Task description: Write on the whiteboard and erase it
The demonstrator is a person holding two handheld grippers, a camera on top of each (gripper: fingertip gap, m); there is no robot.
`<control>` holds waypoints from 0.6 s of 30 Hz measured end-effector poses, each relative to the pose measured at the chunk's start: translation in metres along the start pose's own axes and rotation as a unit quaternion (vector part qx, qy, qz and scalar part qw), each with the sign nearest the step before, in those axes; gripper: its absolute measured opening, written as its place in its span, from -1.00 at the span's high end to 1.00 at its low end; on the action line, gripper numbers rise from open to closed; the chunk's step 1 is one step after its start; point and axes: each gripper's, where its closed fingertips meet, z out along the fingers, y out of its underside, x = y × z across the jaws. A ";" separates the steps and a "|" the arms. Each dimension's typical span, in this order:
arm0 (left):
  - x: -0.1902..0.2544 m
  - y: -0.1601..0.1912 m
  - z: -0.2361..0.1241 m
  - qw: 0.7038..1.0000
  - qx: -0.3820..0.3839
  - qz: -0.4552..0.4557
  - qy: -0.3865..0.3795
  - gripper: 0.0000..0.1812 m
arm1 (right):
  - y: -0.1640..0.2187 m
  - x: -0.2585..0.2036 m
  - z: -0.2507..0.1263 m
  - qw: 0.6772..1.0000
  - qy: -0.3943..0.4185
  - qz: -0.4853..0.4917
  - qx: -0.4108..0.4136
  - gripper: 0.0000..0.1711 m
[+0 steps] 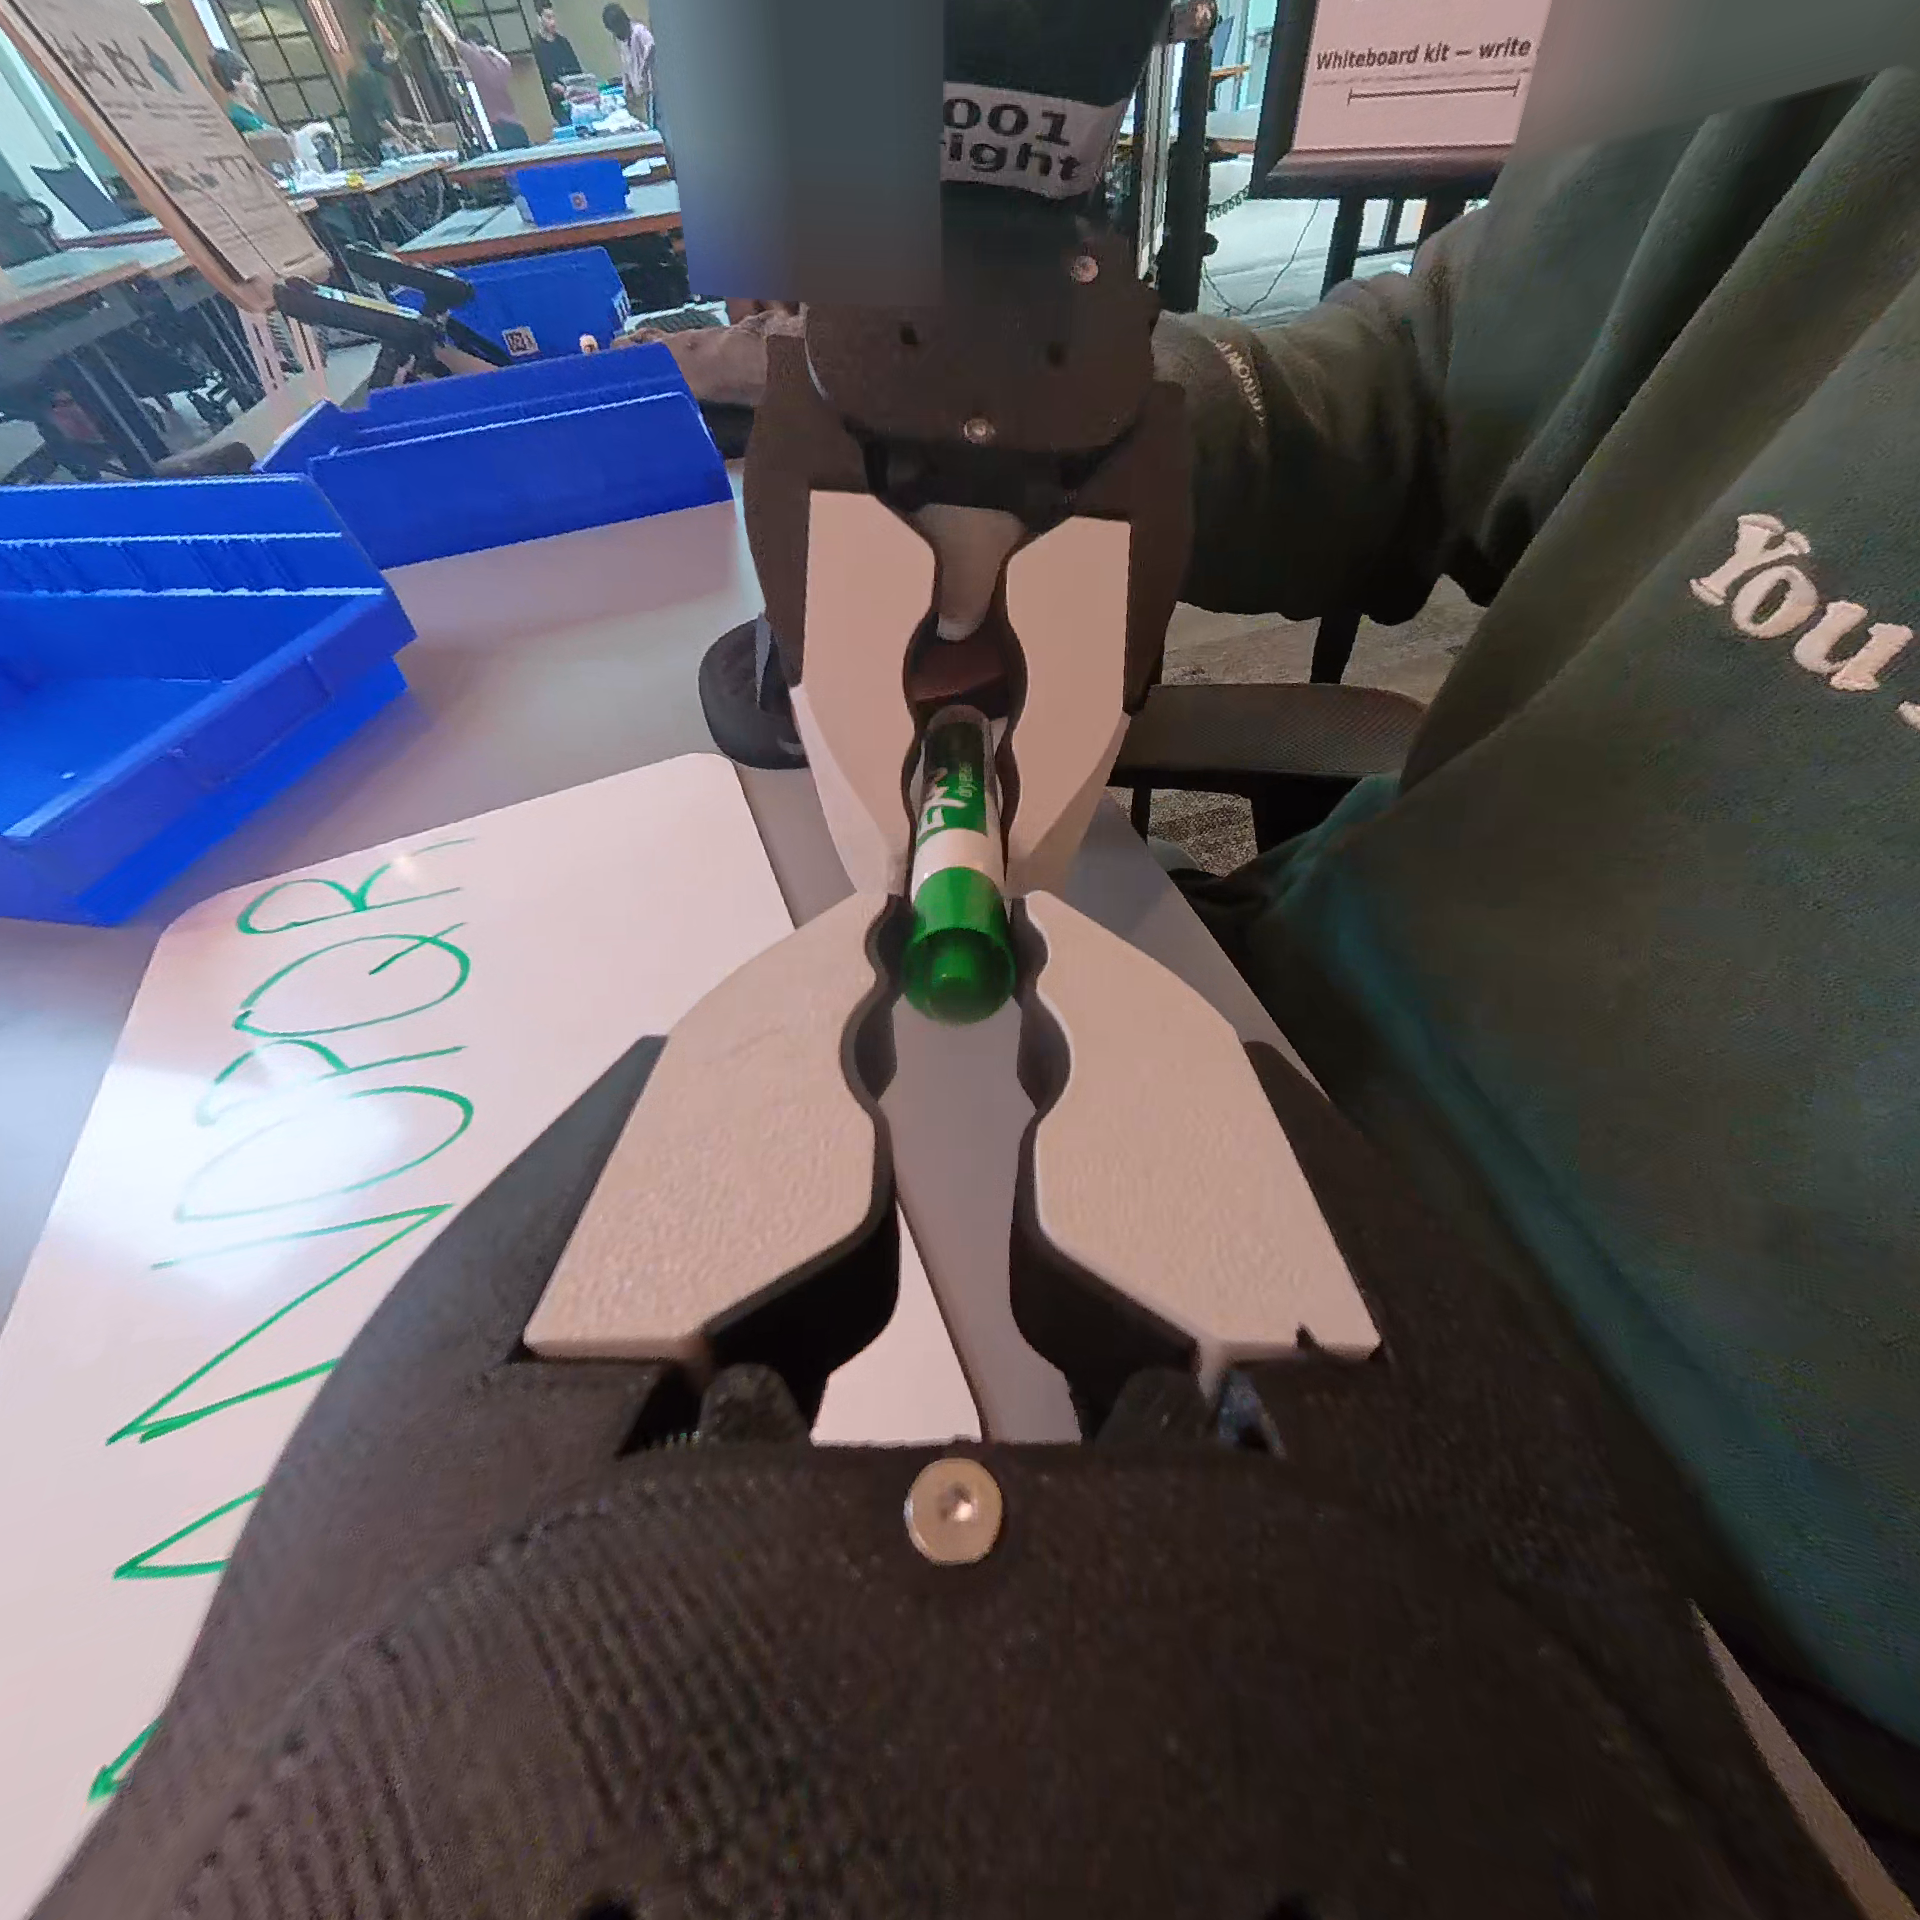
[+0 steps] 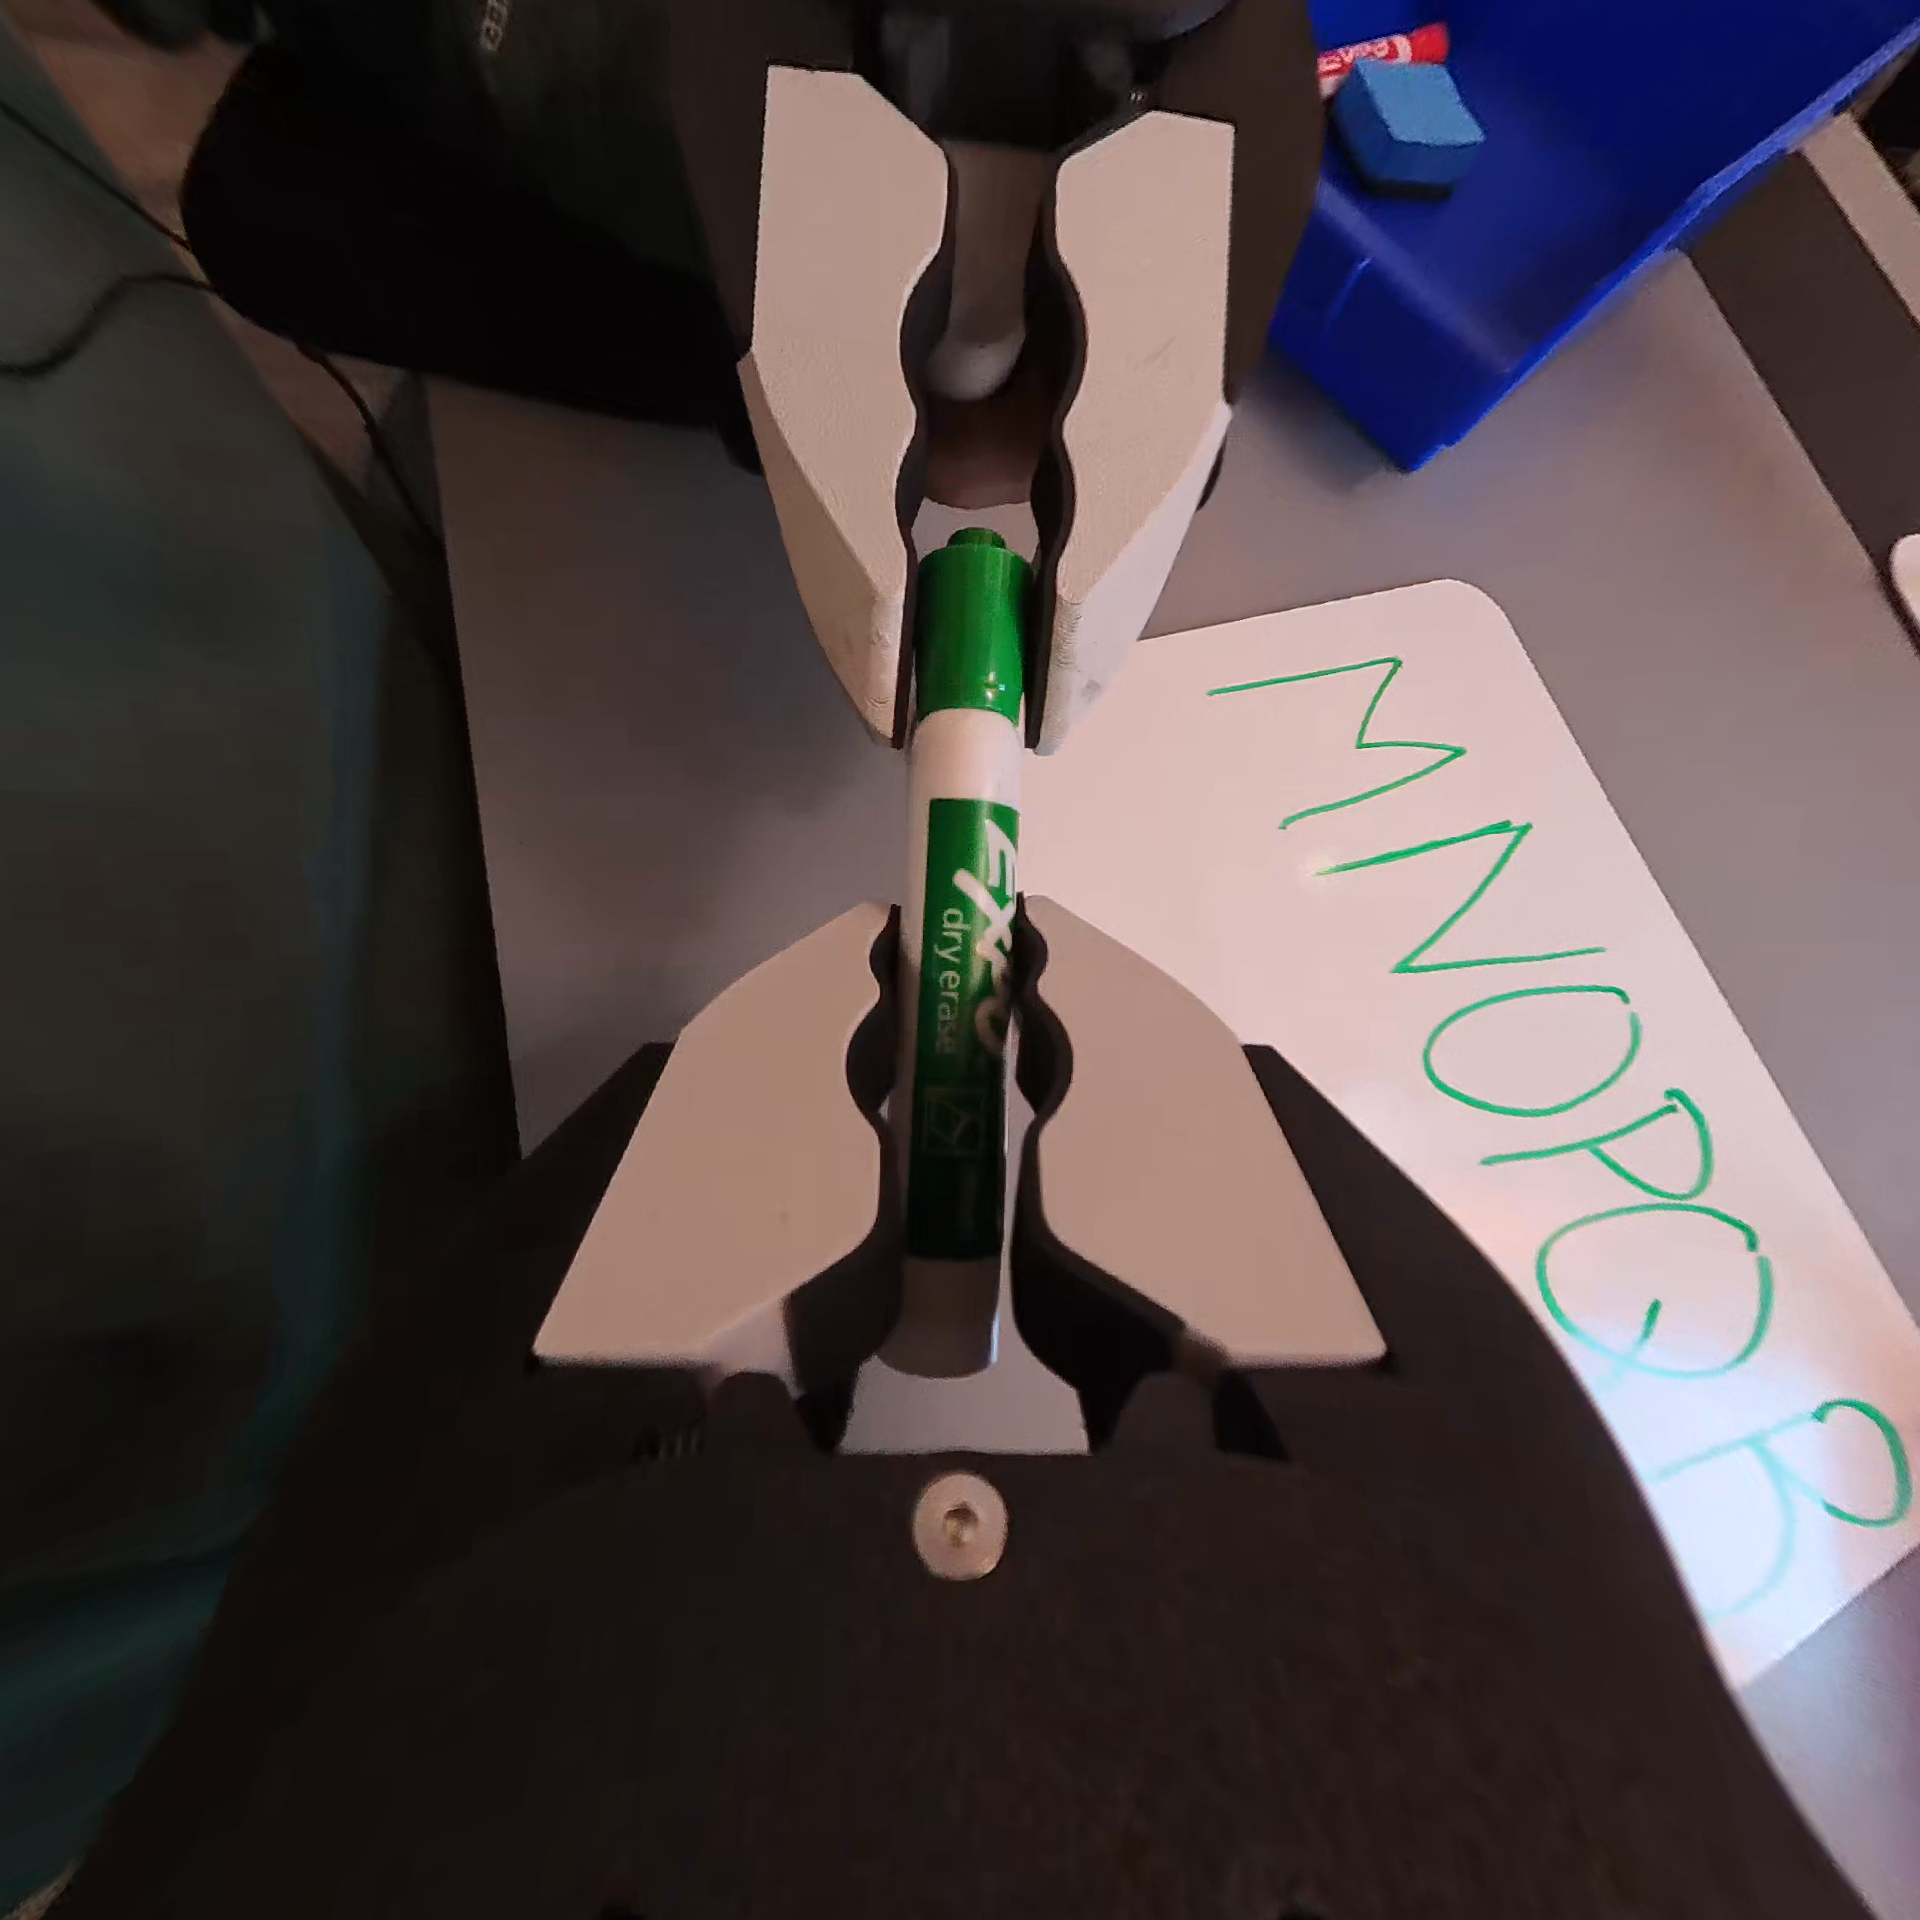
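Grey table (image 2: 644,582) bears whiteboard (image 2: 1558,831) with green lettering, beside your grippers. Blue bin (image 2: 1558,260) holds blue eraser (image 2: 1403,125). Your right gripper (image 2: 961,914) clamps green marker (image 2: 961,987) by barrel; your left gripper (image 1: 956,925) clamps its cap (image 1: 956,951), both jaws narrow.

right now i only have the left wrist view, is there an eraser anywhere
Observer: Yes, a blue eraser lies in the bin past the board.
Operator: anything else in there
Observer: What looks like a red marker, just behind the eraser.
Operator: how deep does right hold the green marker
Observer: Deep. The green marker runs back through the right gripper almost to its base.
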 end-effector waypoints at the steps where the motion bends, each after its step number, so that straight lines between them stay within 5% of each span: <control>1: -0.001 0.001 -0.001 1.000 -0.002 -0.001 -0.003 0.78 | 0.000 0.001 0.001 1.000 -0.003 0.004 0.002 0.79; 6: -0.020 0.003 -0.008 0.996 0.019 -0.076 -0.039 0.66 | -0.005 0.022 -0.007 0.996 -0.012 0.070 0.049 0.79; 9: -0.039 0.004 -0.028 0.988 0.056 -0.120 -0.074 0.54 | 0.008 0.089 -0.038 0.982 0.071 0.160 0.077 0.79; 14: -0.048 0.017 -0.037 0.982 0.082 -0.146 -0.090 0.73 | 0.099 0.263 -0.123 0.881 0.308 0.356 0.048 0.78; 18: -0.040 0.018 -0.028 0.985 0.071 -0.142 -0.067 0.75 | 0.169 0.340 -0.153 0.792 0.402 0.458 0.007 0.78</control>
